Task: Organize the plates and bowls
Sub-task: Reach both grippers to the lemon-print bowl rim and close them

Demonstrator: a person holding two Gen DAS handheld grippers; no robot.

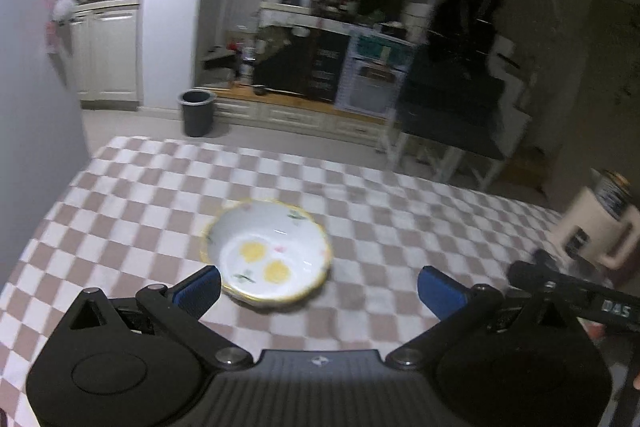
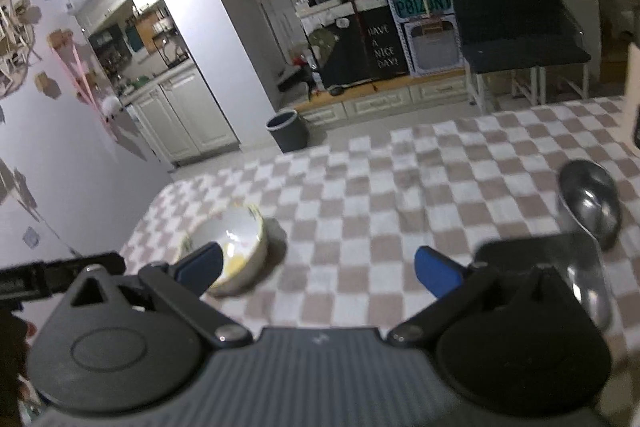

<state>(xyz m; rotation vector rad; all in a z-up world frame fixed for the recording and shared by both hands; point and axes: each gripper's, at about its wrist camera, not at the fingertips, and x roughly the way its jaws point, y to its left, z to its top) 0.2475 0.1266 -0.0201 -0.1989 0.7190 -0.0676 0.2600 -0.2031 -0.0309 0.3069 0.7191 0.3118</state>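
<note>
A white bowl (image 1: 267, 252) with a yellow rim and lemon pattern sits upright on the checkered tablecloth (image 1: 140, 195). My left gripper (image 1: 318, 289) hovers above and just in front of it, jaws wide open, nothing between the blue pads (image 1: 198, 289). In the right wrist view the same bowl (image 2: 230, 247) lies to the left, partly behind the left finger. My right gripper (image 2: 318, 273) is open too and holds nothing. The other gripper's black body (image 1: 568, 287) shows at the right edge of the left wrist view.
Two metal spoons (image 2: 590, 205) lie on the cloth at the right. A cream mug-like container (image 1: 596, 227) stands at the table's right side. Beyond the far table edge are a grey bin (image 1: 197, 112), a chair (image 1: 452, 115) and cabinets.
</note>
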